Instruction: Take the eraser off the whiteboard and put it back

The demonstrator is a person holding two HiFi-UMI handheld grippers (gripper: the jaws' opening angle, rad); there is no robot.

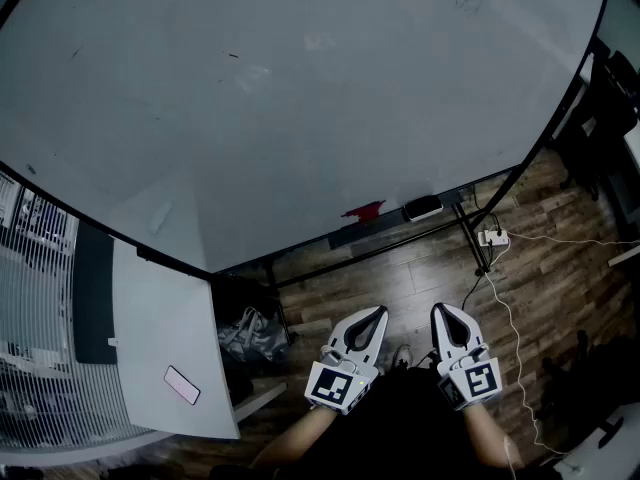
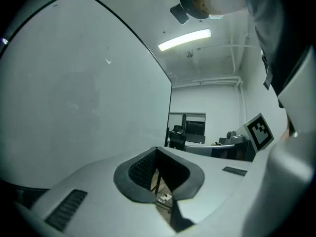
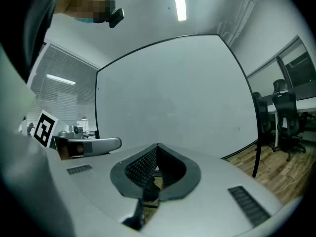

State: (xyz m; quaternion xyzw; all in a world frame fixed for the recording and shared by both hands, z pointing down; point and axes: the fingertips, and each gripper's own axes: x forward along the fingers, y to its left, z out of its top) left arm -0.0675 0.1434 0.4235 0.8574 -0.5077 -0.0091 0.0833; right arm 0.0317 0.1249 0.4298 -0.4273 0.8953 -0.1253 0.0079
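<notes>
The small dark, rounded eraser [image 1: 422,208] with a paler top lies on the narrow dark tray [image 1: 385,230] along the lower edge of the large, smooth whiteboard [image 1: 300,98]. It is too small in the head view to show its texture. Neither gripper view shows it. Just beside it on the tray sits a small red thing [image 1: 362,211] whose shape cannot be made out. The board's surface is nearly bare, with only a few faint marks, and its black frame stands on thin dark legs [image 1: 478,248].

Both grippers are well apart from the eraser, low in the head view, over the person's dark clothing. The left gripper [image 1: 378,310], white plastic with black ribbed pads, has its jaws together, tips touching, with nothing between them. The right gripper [image 1: 440,308], of the same make, also has its jaws closed tip to tip and empty.

On the brown wood-plank floor [image 1: 560,268] by the board's leg lies a white power strip [image 1: 493,237], and a thin white cable [image 1: 515,338] trails from it. At the left a white bench [image 1: 160,338] carries a flat pink rectangular phone [image 1: 182,384] and a dark panel [image 1: 93,293]. The bench partly hides a grey, crumpled bag [image 1: 250,338] below it. Black office chairs [image 3: 284,112] are cut off at the right edge of the right gripper view.
</notes>
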